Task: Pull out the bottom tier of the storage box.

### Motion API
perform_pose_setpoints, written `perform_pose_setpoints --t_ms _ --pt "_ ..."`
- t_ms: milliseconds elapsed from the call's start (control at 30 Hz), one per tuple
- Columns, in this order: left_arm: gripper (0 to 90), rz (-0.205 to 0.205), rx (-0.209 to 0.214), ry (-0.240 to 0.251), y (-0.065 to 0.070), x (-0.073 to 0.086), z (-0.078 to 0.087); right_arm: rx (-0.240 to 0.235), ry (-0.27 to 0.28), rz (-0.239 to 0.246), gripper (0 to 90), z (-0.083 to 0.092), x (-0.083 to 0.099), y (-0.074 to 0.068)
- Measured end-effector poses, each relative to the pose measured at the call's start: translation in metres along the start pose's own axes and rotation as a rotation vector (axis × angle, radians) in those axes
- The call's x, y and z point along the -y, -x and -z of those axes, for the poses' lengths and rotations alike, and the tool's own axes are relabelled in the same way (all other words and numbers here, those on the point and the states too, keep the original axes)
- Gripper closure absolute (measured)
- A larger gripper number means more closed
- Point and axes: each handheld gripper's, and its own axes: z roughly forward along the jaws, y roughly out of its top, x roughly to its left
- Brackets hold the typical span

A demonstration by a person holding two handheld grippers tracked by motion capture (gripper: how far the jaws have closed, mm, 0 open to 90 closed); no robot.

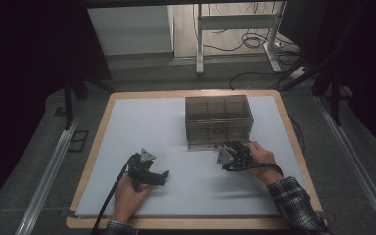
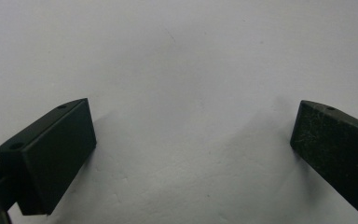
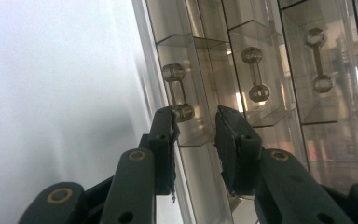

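My right gripper (image 3: 195, 126) at the smoky drawer box (image 1: 218, 120)

Its fingers (image 3: 164, 140) sit parted around a drawer handle (image 3: 179, 95); drawer contents unclear. My left gripper (image 2: 193, 140) rests released, lower left.

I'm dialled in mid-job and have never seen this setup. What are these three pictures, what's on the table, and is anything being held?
There is no robot arm: a person holds a two-jaw gripper in each hand. The high view looks down on the white table top from the person's side. The other two pictures come from cameras riding on the grippers, looking along their black jaws.

On the table stands a smoky transparent drawer box with small dumbbell-shaped drawer handles. The left gripper rests near the front of the table, its jaws wide apart over bare surface, holding nothing. The right gripper is at the box front, jaws open on either side of one handle's lower end, not yet closed on it.
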Motion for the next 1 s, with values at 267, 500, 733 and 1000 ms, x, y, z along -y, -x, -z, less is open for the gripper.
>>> perform_pose_setpoints --t_ms 267,500,733,1000 --pt "0.0 0.0 0.0 0.0 0.0 0.0 0.0 -0.111 0.036 -0.074 64.2 0.001 0.006 0.014" --pt "0.0 0.006 0.0 0.006 0.0 0.0 0.0 -0.212 0.052 -0.126 59.4 0.001 0.012 0.029" --pt "0.0 0.001 0.0 0.0 0.0 0.0 0.0 -0.279 0.076 -0.169 57.9 0.001 0.016 0.04" --pt "0.0 -0.001 0.0 -0.001 0.0 0.0 0.0 -0.405 0.093 -0.229 60.2 -0.001 0.03 0.065"
